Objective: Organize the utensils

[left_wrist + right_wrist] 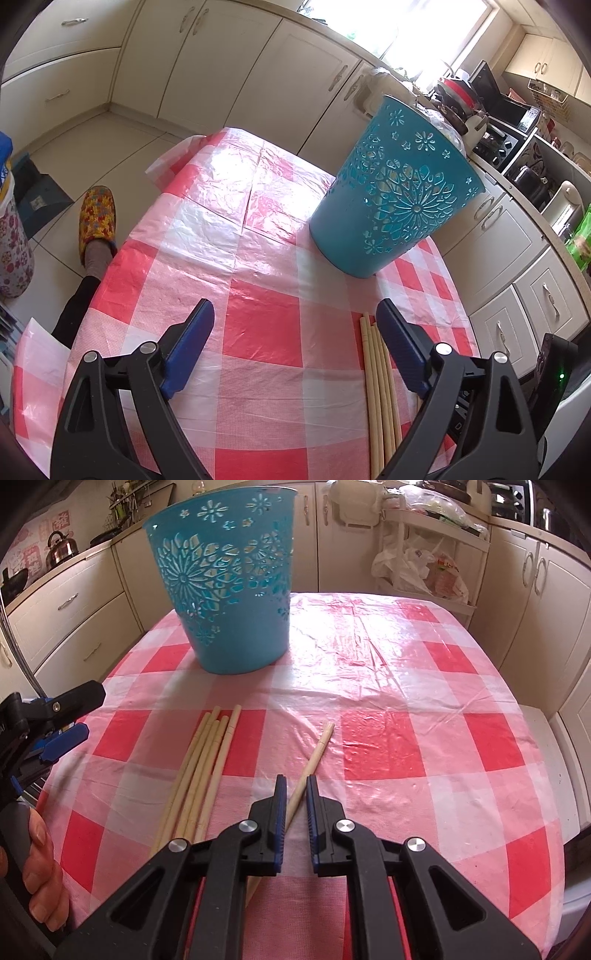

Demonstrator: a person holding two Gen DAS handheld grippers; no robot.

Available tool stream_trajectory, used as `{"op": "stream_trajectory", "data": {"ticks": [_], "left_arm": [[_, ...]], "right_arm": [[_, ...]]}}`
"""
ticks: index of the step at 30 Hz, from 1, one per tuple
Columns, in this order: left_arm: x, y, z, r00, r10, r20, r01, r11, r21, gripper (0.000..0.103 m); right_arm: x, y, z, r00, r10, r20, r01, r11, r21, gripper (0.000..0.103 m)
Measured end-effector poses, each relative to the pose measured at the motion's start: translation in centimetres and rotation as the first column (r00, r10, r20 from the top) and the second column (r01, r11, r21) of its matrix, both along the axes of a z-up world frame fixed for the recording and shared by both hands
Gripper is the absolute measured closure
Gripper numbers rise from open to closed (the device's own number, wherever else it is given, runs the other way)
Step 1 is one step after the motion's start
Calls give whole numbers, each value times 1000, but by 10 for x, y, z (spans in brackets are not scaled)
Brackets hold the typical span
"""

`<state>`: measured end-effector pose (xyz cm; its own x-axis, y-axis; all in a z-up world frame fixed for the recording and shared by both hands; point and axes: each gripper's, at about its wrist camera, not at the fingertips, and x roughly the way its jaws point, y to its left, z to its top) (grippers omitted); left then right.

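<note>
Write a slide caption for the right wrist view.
Right gripper clamps a single chopstick beside the chopstick bundle, teal basket beyond.

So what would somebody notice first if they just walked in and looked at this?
Probably the big turquoise basket with cut-out flowers, standing upright at the far left of the red-and-white checked tablecloth. Next, the pale wooden chopsticks: a bundle lying together nearer the camera, and a single chopstick angled apart to their right, pinched in the right tool. The left tool hangs wide open beside the bundle.
</note>
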<state>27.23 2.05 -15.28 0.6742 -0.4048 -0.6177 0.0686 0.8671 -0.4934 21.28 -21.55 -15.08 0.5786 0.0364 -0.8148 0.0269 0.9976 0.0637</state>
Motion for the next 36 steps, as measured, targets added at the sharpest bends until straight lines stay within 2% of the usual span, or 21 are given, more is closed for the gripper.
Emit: {"op": "stream_trajectory", "data": {"ticks": [14,20,36], "left_arm": [[1,-2,0,1000,3,-8,-3,1000,6,17],[1,-2,0,1000,2,-9,-2,1000,6,17],[1,-1,0,1000,3,-9,-3,1000,5,17]], "right_arm": [[-1,0,0,1000,-4,1,4,1000,8,91],[0,4,-1,1000,14,0,-14,1000,-7,84],[-1,7,-1,1000,29,-2,-29,999,-17,80]]}}
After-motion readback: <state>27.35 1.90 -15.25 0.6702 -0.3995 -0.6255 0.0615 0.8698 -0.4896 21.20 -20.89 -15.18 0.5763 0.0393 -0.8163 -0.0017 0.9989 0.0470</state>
